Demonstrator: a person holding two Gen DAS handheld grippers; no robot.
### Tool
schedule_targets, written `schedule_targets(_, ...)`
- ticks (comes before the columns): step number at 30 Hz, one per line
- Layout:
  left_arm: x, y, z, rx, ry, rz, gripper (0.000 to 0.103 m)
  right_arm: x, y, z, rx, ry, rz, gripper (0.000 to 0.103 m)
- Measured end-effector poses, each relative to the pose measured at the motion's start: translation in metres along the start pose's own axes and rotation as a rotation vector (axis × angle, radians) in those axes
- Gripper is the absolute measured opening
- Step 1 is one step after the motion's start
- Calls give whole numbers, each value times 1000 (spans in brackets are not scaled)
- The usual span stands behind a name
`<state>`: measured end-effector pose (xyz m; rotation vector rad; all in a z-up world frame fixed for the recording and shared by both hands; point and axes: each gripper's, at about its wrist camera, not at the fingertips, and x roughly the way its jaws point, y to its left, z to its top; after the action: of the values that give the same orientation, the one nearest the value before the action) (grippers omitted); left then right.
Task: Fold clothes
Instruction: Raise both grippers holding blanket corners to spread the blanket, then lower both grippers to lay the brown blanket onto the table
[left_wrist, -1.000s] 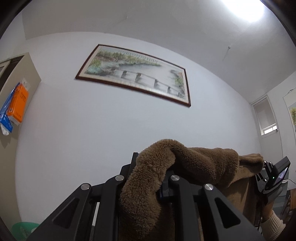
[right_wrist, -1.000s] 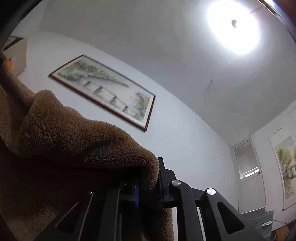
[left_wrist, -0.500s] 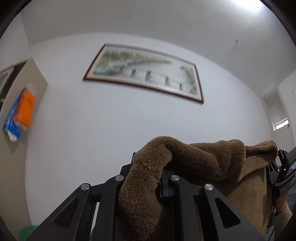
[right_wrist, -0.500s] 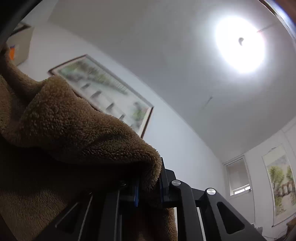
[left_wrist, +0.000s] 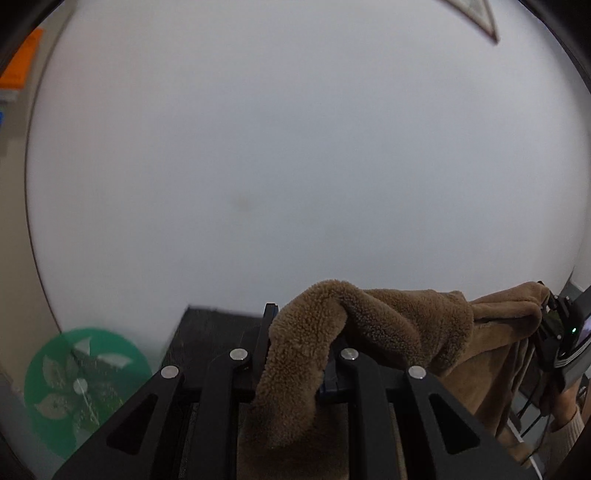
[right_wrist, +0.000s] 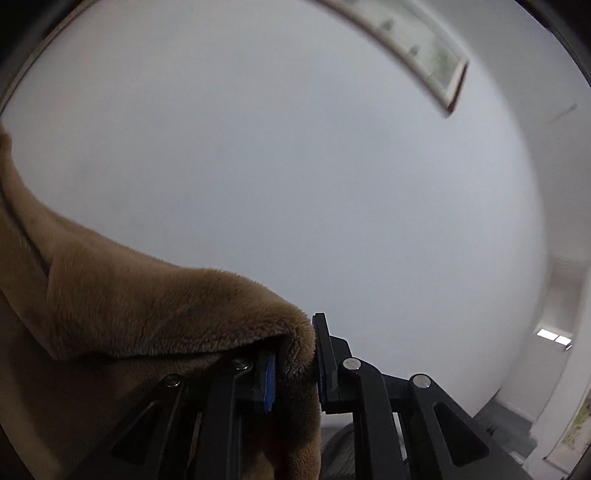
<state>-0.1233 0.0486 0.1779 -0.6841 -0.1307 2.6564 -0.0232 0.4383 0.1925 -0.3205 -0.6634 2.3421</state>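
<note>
The left gripper (left_wrist: 295, 354) and right gripper (right_wrist: 293, 363) are each pinching, jaws nearly closed, a top edge of the brown fleece garment (left_wrist: 399, 321), likely holding it stretched in the air between them so it hangs flat for folding. Only the left view is showing a green bin (left_wrist: 86, 387) and the person's sleeve (left_wrist: 567, 432).

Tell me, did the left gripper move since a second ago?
Yes. The left gripper, clamped on the brown fleece, tipped downward: the painting slid from mid-view up to the top edge, and the green basket came into view.
</note>
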Motion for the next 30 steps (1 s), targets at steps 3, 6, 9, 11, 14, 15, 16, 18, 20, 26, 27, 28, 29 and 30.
schedule_targets(3, 81, 11, -16, -11, 149, 26, 20, 54, 40, -25, -36, 133, 76, 16)
schedule_targets(6, 158, 24, -37, -34, 299, 53, 20, 96, 76, -47, -73, 244, 153, 16)
schedule_targets(9, 226, 42, -63, -91, 455, 65, 20, 137, 107, -69, -93, 374, 245, 16)
schedule_targets(11, 259, 56, -82, -129, 541, 75, 20, 156, 121, -81, -115, 435, 278, 16)
schedule_targets(14, 285, 72, -94, -192, 607, 49, 20, 179, 136, -95, -134, 508, 311, 16)
schedule_targets(15, 289, 76, -94, -207, 614, 34, 20, 190, 138, -92, -109, 539, 336, 16)
schedule_targets(16, 292, 80, -92, -220, 617, 18, 20, 200, 141, -90, -83, 570, 361, 16)
schedule_targets(18, 299, 87, -90, -249, 625, -9, 20, 220, 130, -97, 36, 650, 423, 17)
schedule_targets(20, 304, 92, -88, -282, 637, -30, 20, 221, 123, -123, 154, 714, 469, 19)
schedule_targets(26, 308, 105, -88, -355, 651, -100, 28, 221, 131, -156, 278, 779, 516, 21)
schedule_targets(27, 307, 107, -88, -363, 654, -111, 29, 219, 132, -157, 275, 773, 518, 22)
schedule_targets(28, 304, 110, -89, -375, 653, -115, 31, 217, 129, -156, 289, 768, 523, 27)
schedule_targets(29, 301, 112, -89, -388, 652, -114, 39, 216, 124, -154, 317, 761, 531, 42)
schedule_targets(30, 297, 115, -89, -399, 647, -115, 51, 215, 119, -152, 345, 753, 538, 56)
